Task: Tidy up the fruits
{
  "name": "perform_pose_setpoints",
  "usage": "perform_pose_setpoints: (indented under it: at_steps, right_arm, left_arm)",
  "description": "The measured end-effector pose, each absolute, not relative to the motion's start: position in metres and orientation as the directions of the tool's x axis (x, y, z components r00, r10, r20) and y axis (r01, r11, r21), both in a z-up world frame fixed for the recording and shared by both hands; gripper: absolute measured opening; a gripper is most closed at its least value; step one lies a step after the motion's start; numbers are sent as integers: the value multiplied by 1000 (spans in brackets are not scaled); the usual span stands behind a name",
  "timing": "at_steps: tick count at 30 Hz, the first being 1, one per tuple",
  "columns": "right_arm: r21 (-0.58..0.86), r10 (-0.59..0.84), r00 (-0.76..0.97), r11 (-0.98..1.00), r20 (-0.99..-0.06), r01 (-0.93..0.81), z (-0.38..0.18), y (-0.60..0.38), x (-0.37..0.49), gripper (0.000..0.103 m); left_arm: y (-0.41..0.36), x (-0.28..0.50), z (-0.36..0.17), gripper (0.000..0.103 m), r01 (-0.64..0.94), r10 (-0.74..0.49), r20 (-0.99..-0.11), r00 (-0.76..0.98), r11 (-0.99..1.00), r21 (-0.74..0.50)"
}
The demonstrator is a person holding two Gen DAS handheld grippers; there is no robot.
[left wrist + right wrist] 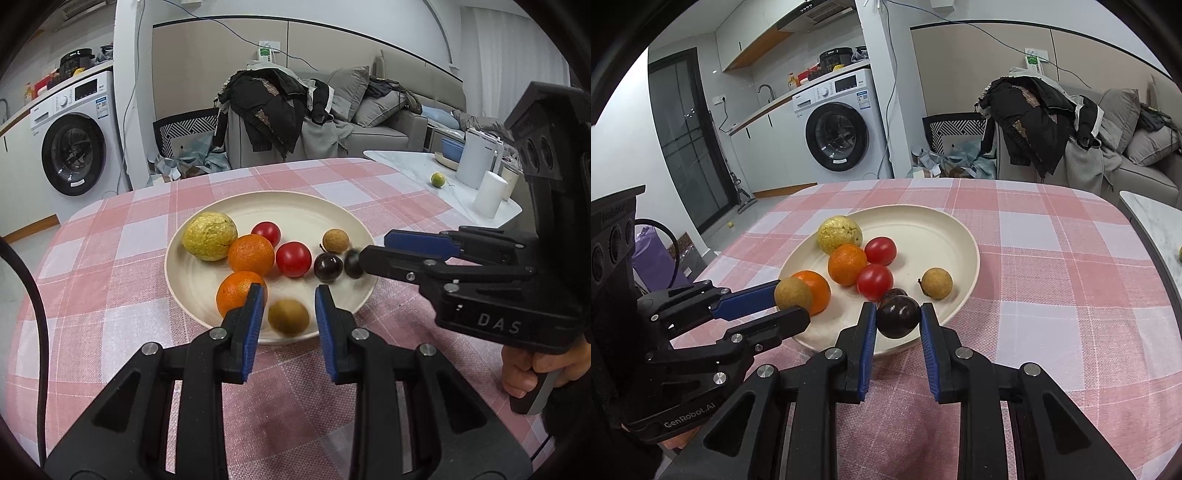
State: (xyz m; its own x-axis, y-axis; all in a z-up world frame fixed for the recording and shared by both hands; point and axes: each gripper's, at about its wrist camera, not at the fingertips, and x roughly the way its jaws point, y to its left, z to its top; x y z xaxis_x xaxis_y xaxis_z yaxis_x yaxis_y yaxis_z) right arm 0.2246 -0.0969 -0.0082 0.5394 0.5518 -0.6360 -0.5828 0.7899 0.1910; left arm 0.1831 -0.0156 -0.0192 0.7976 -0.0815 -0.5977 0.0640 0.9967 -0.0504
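A cream plate (236, 291) (942, 232) on the pink checked tablecloth holds a yellow wrinkled fruit (209, 236), two oranges (251, 254), two red tomatoes (293, 258), a tan longan (335, 240), two dark plums (328, 268) and a brown-green fruit (288, 316). My left gripper (290, 299) is open, its jaws either side of the brown-green fruit (793, 293) at the plate's near edge. My right gripper (898, 314) is open around a dark plum (897, 320), its pads near or just touching it; a second plum (894, 293) lies behind.
A white side table (413, 166) at the right carries a kettle (476, 158), a white cup (490, 194) and a green fruit (437, 180). A washing machine (842, 125) and a clothes-covered sofa (1052, 122) stand beyond the table.
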Motion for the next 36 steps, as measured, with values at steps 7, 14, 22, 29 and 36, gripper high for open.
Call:
perform_pose_setpoints:
  at_steps: [7, 14, 22, 29, 36]
  right_arm:
    - [170, 542, 581, 803, -606, -571, 5, -105, 218, 52]
    - [124, 527, 624, 811, -577, -571, 15, -112, 202, 102]
    - [95, 548, 629, 790, -552, -606, 18, -113, 181, 103]
    - [82, 565, 640, 779, -521, -621, 14, -116, 168, 103]
    - [56, 577, 655, 769, -488, -637, 14, -115, 159, 103]
  left_arm:
    - [-6, 168, -17, 62, 13, -26, -595, 803, 1000, -27]
    - [12, 130, 3, 103, -42, 15, -515, 857, 998, -41]
    - [21, 96, 15, 103, -55, 24, -454, 891, 997, -55]
    - [14, 88, 11, 103, -67, 50, -454, 889, 998, -21]
    - [10, 86, 5, 103, -76, 60, -449, 891, 997, -16]
